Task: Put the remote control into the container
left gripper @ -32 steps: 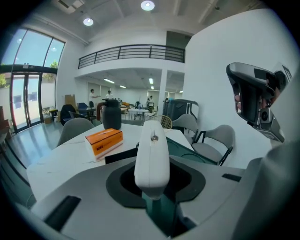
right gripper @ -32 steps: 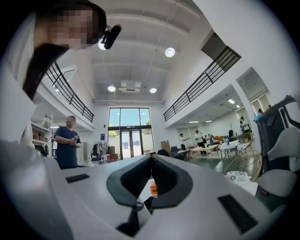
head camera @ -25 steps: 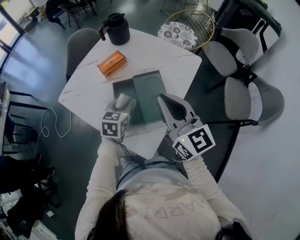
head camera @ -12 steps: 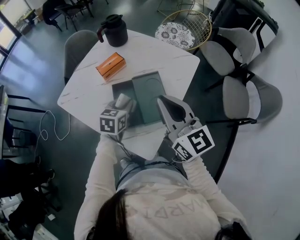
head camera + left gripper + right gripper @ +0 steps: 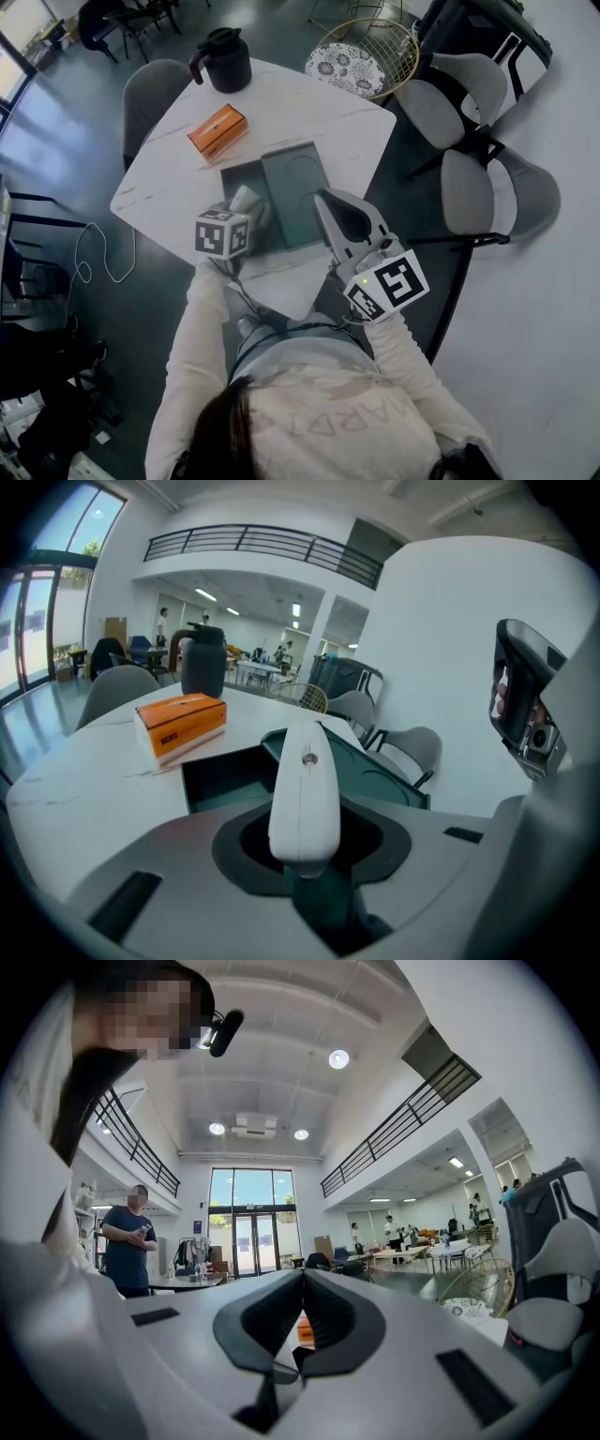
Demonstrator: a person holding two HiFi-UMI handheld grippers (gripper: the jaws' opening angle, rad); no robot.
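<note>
Edges: white table shows a corner toward the person; bare top lies left of the container.
Remote control: white, slim, rounded, one small round spot near its far end; held above the container's near end.
Left gripper: clamped on the remote control's lower end.
Right gripper: jaws closed together, empty, beside the table's near-right edge.
Container: dark green, open; its lid lies against the right side.
Beyond: orange box, black jug.

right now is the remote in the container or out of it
Out. The remote control is clamped in the left gripper, raised by the open container, not resting inside it.
</note>
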